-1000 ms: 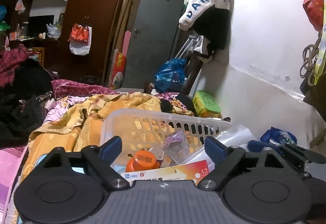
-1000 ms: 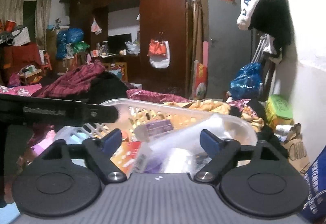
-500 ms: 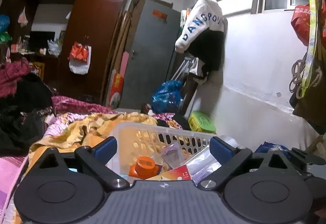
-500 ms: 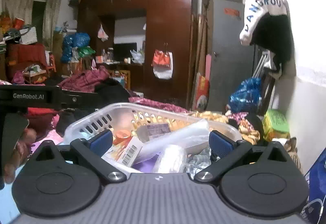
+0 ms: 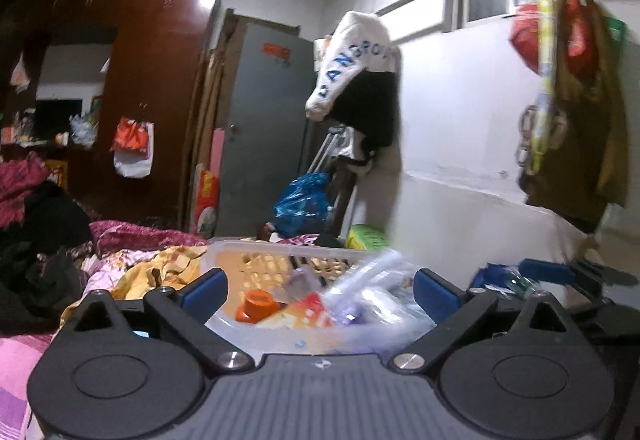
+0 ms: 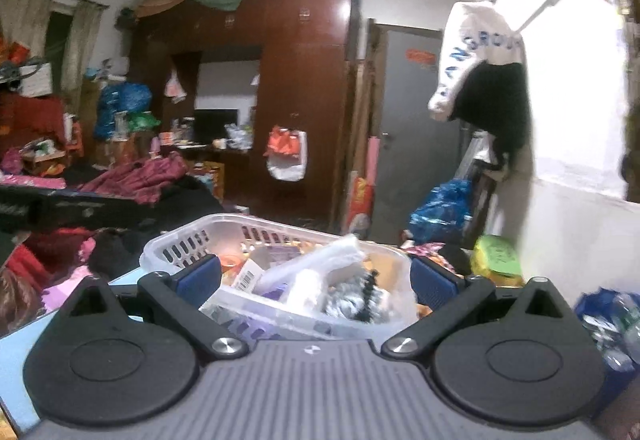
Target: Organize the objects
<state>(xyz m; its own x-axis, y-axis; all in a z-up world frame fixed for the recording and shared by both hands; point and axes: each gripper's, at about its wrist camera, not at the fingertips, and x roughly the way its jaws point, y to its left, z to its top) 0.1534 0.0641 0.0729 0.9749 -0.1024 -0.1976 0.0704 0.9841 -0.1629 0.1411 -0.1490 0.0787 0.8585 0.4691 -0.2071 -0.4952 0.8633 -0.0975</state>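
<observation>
Between the wide-spread, empty fingers of my left gripper (image 5: 320, 292) and my right gripper (image 6: 316, 278) alike sits the slotted white basket (image 6: 192, 240) of clutter just ahead, so I should single out one item, perhaps the orange cap (image 5: 256, 306), before closing.

Both wrist cameras sit low behind their own blue-padded fingers, looking level across the room. The left view faces the grey door (image 5: 266, 128) at centre frame, close over the white basket (image 5: 256, 252). The right view is set further right and takes in more wardrobe (image 6: 304, 96). Shared: basket (image 6: 188, 240), door (image 6: 416, 128), hanging white sweatshirt (image 5: 352, 60) (image 6: 476, 52).
</observation>
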